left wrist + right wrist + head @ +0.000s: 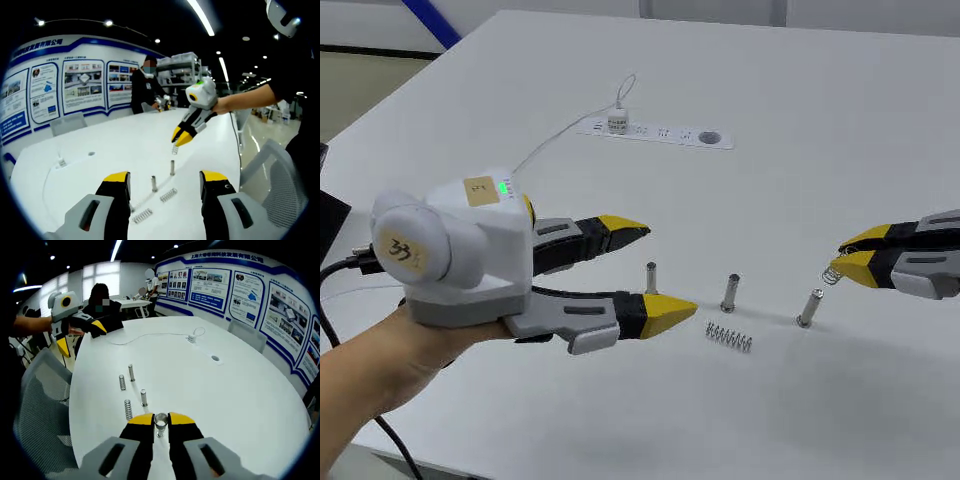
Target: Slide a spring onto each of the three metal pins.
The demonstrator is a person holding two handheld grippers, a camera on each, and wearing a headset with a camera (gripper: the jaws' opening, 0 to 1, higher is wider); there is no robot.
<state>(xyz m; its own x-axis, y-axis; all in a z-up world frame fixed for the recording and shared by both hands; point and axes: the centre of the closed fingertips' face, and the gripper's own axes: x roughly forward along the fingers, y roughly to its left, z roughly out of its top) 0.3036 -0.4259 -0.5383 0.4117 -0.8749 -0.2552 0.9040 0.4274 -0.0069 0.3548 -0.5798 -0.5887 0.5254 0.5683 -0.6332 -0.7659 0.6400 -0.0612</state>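
Note:
Three short metal pins stand upright in a row on the white table [800,150]: left pin [651,277], middle pin [729,292], right pin [809,307]. My right gripper [848,256] is shut on a small spring [831,272], held just above and slightly right of the right pin; the right gripper view looks down through this spring [160,421]. My left gripper [665,272] hangs open beside the left pin, holding nothing. One loose spring [728,337] lies in front of the middle pin. In the left gripper view two loose springs [168,194] [142,215] lie near the pins.
A white power strip [655,131] with a plug and thin cable lies farther back on the table. Grey mesh chairs [40,405] stand at the table's edge. A person [147,85] stands at another table in the background.

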